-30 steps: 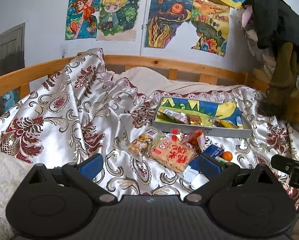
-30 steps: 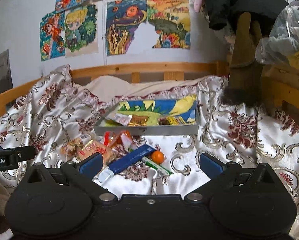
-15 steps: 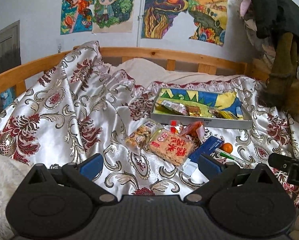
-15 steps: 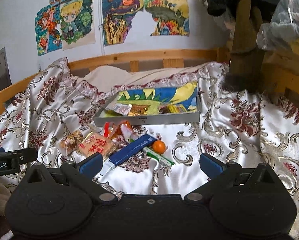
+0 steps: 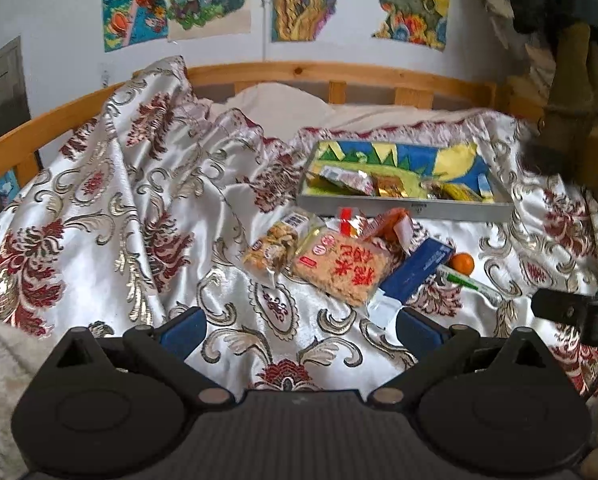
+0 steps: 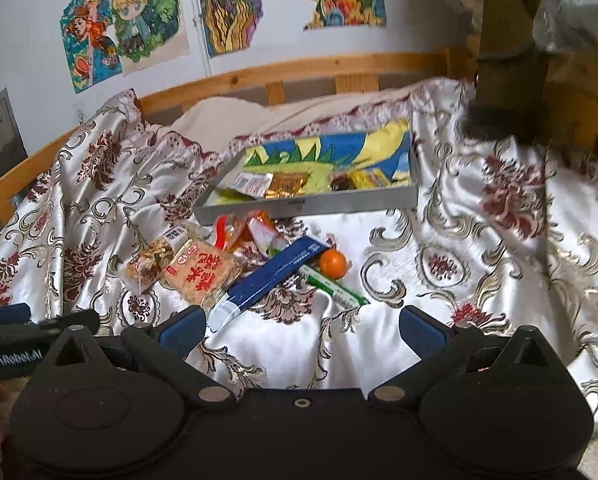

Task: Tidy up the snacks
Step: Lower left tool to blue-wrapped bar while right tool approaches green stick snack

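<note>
Just in front of the grey tray (image 5: 403,209), the rice-cracker packet (image 5: 345,268) lies ahead of your left gripper (image 5: 299,330), long axis slanting right, both your grippers' jaws wide and empty.

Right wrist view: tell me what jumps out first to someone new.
A heap of snack packets around a long blue box and a small orange fruit lies mid-bed on the shiny white floral bedspread. Behind it sits a shallow grey tray with a colourful picture lining, already holding several snacks.
</note>
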The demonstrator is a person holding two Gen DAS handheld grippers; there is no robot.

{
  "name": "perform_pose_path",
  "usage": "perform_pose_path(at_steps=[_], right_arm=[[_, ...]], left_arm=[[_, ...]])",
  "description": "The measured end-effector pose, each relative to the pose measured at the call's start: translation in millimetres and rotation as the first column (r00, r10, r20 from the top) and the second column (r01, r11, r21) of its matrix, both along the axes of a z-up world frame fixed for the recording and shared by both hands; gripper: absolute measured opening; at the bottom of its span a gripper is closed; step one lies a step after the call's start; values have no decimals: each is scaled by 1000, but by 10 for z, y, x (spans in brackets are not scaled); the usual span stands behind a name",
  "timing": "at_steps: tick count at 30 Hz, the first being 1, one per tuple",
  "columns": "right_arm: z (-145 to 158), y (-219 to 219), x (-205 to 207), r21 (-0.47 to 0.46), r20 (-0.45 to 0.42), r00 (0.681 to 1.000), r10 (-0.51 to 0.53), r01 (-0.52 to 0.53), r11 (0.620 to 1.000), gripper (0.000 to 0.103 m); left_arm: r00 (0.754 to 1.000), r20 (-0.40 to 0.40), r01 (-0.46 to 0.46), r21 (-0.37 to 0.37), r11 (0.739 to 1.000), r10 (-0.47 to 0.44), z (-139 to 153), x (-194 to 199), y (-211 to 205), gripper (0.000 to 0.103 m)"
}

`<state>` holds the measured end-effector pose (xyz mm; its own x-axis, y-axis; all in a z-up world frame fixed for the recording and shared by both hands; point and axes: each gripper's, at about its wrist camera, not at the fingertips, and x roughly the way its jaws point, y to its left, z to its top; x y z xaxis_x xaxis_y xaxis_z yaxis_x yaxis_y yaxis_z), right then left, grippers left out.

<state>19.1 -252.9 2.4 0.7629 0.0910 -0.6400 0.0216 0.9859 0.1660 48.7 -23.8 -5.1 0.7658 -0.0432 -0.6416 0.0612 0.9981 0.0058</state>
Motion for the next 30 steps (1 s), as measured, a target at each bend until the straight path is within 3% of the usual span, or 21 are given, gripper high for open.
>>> perform_pose_path(at_steps=[5, 9, 16, 20, 22, 28, 30], right_arm=[[35, -128, 221, 49, -25, 999, 44, -42, 998, 102], [3, -293, 558, 151, -92, 989, 112, -98, 984, 102], [-147, -578, 1079, 225, -170, 977, 127, -87, 970, 102], [-273, -706, 1270, 298, -208, 968, 141, -75, 952, 102], [-344, -760, 1352, 346, -222, 962, 158, -74, 935, 102], [-541, -849, 1521, 417, -282, 939, 196, -64, 907, 102], [-597, -856, 1574, 426, -300, 931, 209, -65, 902, 102]], left_arm=[[995, -70, 66, -36, 997, -69, -25, 178, -32, 102], [984, -112, 125, -107, 986, -137, -19, 378, -58, 103], [959, -98, 260, -85, 962, -268, -11, 692, -250, 103], [916, -104, 385, -54, 922, -388, -99, 950, -433, 103], [882, -119, 448, -83, 890, -456, -180, 1097, -540, 103], [818, -126, 540, -168, 825, -561, -457, 1465, -768, 103], [779, -154, 582, -179, 793, -607, -564, 1571, -842, 102]])
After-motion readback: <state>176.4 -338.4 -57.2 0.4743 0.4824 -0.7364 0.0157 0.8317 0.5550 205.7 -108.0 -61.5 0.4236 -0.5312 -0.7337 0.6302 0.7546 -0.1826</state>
